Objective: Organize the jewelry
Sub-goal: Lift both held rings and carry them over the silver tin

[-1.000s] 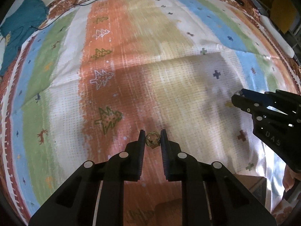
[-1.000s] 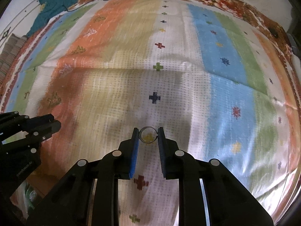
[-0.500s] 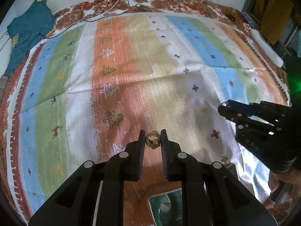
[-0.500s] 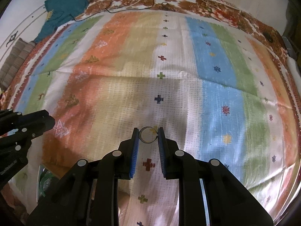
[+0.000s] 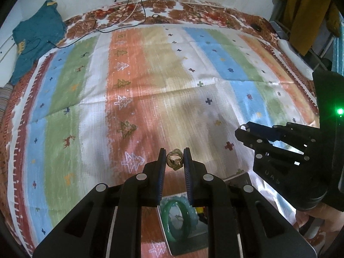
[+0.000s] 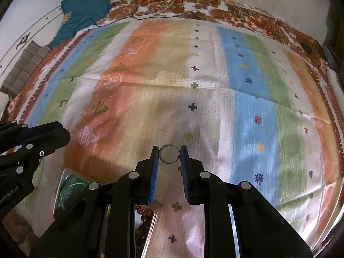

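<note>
My left gripper is shut on a small gold ring with a coiled band, held above the striped cloth. My right gripper is shut on a thin silver ring. The right gripper also shows in the left wrist view, to the right and slightly ahead. The left gripper shows at the left edge of the right wrist view. Below the left gripper lies a jewelry tray holding a green bangle. The tray and red beads appear low in the right wrist view.
A striped, patterned cloth covers the bed. A teal garment lies at the far left corner. Cables run along the far edge by the wall. A folded grey fabric sits at the left. Yellow clothing hangs at far right.
Both grippers have pulled back and up with their rings still held; more of the bed shows and the tray with the green bangle has come into view beneath them.
</note>
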A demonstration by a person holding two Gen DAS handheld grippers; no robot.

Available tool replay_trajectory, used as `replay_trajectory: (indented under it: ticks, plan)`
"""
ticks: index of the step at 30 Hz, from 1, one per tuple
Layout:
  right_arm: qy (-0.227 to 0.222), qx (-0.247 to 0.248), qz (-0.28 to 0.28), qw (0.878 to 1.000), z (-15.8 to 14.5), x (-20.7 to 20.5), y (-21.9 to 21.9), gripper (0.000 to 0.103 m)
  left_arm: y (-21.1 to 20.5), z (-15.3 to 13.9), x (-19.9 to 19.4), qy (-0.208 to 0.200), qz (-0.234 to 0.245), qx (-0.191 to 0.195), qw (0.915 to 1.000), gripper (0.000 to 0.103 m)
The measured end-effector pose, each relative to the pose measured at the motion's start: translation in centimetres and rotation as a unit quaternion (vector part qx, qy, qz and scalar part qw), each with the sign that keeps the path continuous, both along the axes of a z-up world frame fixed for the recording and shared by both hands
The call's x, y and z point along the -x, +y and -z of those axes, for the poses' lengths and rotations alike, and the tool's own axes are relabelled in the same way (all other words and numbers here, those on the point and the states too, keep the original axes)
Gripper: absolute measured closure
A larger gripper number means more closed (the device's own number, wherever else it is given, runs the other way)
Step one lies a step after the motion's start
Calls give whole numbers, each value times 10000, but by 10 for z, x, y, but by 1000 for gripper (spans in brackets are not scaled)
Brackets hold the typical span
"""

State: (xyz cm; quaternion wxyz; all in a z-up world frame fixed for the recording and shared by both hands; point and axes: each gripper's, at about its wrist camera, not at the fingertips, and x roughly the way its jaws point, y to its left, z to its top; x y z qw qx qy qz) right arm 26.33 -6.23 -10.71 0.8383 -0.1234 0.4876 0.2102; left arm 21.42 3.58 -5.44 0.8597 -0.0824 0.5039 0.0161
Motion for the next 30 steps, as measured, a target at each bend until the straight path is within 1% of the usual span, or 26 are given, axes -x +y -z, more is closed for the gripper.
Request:
replay_trajectory:
  ticks: [5,13,17,25,30]
  plan:
    - [-99,-12,-64,9999,-6,15,1,82,-4,-7,12,-86,16,-13,10000,87]
    - [-230,-8,-147,9996,-12,36,0,82,-11,-18,35,-260,16,109,9996,87]
    - [-283,-70,-217,9993,-16,49,-1,82,-15,-22,47,-337,55,105,9994,87]
    - [-290,-92,-337,9990,-17,73,-2,82,-18,-24,63,-391,11,157,9991,87]
    - [-209,-240,-389,9987,-18,82,-5,82,-19,-25,71,-402,19,181,9990,87]
